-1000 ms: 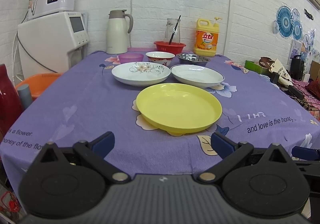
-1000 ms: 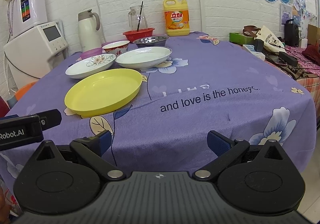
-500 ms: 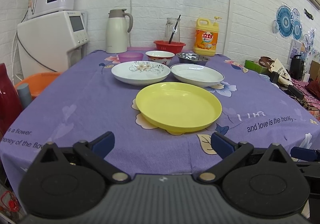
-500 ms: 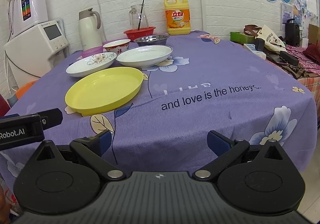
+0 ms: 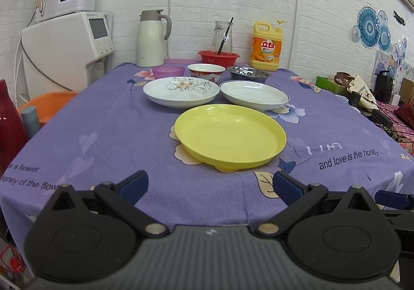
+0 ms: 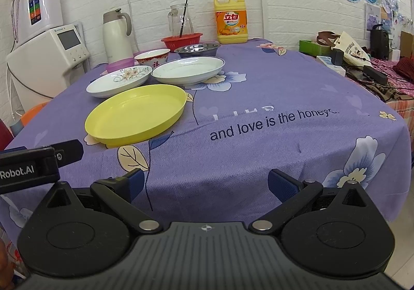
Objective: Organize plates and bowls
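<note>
A yellow plate (image 5: 230, 134) (image 6: 137, 114) lies nearest on the purple tablecloth. Behind it sit a white floral plate (image 5: 181, 90) (image 6: 119, 80) on the left and a plain white plate (image 5: 254, 94) (image 6: 189, 70) on the right. Further back stand a purple bowl (image 5: 168, 72), a red-patterned white bowl (image 5: 206, 72) (image 6: 152, 55) and a steel bowl (image 5: 249, 73) (image 6: 198, 49). My left gripper (image 5: 211, 186) is open at the table's near edge, just short of the yellow plate. My right gripper (image 6: 207, 183) is open over the cloth's near right part, holding nothing.
Along the back wall stand a white thermos (image 5: 151, 38), a red basket (image 5: 218, 56) with a glass jug, and a yellow detergent bottle (image 5: 266, 48). A white appliance (image 5: 67, 51) is at left. Clutter (image 6: 362, 62) fills the right side. The left gripper's side (image 6: 38, 163) shows in the right wrist view.
Both views have crept slightly closer to the table; the plates appear marginally nearer. Nothing on the table has moved, and both grippers stay open.
</note>
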The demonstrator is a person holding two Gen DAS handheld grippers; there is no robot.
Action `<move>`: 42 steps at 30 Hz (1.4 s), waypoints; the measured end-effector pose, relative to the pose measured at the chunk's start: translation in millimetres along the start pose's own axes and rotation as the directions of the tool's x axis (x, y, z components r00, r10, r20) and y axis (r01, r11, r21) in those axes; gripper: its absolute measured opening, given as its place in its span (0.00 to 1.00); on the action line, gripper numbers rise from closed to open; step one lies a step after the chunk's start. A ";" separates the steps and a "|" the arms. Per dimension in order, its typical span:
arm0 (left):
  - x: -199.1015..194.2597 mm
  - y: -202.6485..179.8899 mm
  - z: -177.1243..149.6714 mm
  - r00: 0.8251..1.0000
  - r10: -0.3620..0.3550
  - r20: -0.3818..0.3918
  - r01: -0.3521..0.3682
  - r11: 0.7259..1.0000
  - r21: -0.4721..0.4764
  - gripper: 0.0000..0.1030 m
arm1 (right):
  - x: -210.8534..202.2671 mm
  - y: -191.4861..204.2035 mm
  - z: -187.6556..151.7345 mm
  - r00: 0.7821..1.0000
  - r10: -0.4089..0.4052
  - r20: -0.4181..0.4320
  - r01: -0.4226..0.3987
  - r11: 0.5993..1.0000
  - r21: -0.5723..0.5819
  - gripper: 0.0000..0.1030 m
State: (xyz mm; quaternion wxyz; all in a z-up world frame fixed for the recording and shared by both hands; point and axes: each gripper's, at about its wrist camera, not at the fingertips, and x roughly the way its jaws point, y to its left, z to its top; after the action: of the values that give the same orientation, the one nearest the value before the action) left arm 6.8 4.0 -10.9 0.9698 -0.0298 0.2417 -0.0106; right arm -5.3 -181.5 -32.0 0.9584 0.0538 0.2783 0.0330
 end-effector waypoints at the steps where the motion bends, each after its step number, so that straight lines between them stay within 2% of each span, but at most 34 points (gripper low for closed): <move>1: 0.2 0.3 0.1 1.000 0.000 0.001 0.000 1.000 -0.001 0.99 | 0.7 -0.2 0.3 1.000 -0.001 0.000 0.001 1.000 0.002 1.00; 42: 1.3 -0.9 -1.3 0.999 -0.035 0.000 0.035 0.999 0.000 0.99 | 0.8 -1.8 -1.9 1.000 -0.004 -0.005 0.004 1.000 -0.001 1.00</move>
State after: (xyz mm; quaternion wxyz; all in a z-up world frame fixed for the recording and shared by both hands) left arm 7.3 3.0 -12.5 0.9695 -0.0343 0.2412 -0.0274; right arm -5.6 -183.1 -34.2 0.9578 0.0528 0.2810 0.0313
